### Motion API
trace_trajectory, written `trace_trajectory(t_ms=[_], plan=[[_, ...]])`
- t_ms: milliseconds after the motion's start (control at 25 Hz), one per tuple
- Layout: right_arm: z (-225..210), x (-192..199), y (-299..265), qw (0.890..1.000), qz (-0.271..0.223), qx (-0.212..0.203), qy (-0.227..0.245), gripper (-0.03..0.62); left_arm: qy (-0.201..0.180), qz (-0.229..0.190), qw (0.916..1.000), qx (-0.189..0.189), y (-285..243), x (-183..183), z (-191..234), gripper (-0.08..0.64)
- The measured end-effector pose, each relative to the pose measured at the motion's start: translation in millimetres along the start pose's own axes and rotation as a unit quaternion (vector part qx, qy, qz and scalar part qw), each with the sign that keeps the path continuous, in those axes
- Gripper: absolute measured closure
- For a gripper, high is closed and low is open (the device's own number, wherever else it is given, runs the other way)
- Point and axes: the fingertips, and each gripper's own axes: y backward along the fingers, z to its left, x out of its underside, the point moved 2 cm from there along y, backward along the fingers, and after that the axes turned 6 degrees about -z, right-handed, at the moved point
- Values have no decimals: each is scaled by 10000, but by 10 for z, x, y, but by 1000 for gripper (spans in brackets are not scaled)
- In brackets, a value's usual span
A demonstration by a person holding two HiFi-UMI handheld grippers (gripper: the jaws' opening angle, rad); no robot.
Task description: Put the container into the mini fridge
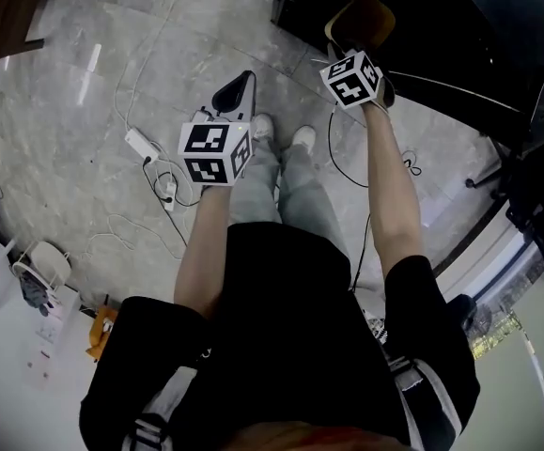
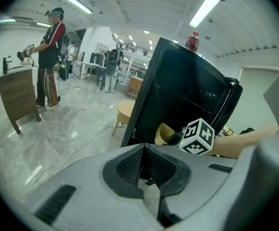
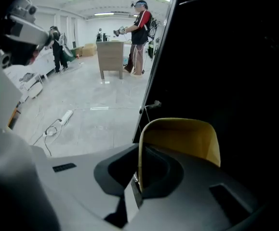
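Note:
In the head view my right gripper (image 1: 349, 59) is shut on the rim of the yellow container (image 1: 362, 21) and holds it at the front of the black mini fridge (image 1: 412, 26). From the right gripper view, the container (image 3: 180, 139) stands upright in my right gripper (image 3: 138, 171), with the fridge's dark inside (image 3: 235, 61) just behind it. My left gripper (image 1: 241, 83) hangs over the floor, left of the fridge, shut with nothing in it. The left gripper (image 2: 143, 150) looks at the fridge (image 2: 187, 90) with its door open, the container (image 2: 164, 134) low at its front.
A white power strip (image 1: 140, 143) and loose cables lie on the grey floor. A red bottle (image 2: 192, 41) stands on top of the fridge, and a low round wooden table (image 2: 125, 110) sits left of it. A chair base (image 1: 506, 172) is at the right. Other people work far off.

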Motion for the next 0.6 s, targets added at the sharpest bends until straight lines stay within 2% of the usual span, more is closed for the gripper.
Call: trace_trajectory(t_ms=[160, 320, 480, 600], plan=[[-44, 179, -209, 9984, 347, -129, 429, 578, -21, 49, 10000, -78, 26, -10, 130, 554], [-172, 243, -305, 9962, 534, -59, 686, 577, -41, 92, 9999, -76, 66, -21, 215, 554], [-336, 272, -366, 9951, 530, 196, 812, 577, -54, 160, 9998, -83, 91, 12, 223, 554], [-466, 226, -330, 9937, 450, 563, 855, 575, -87, 183, 9998, -48, 95, 2, 212, 554]])
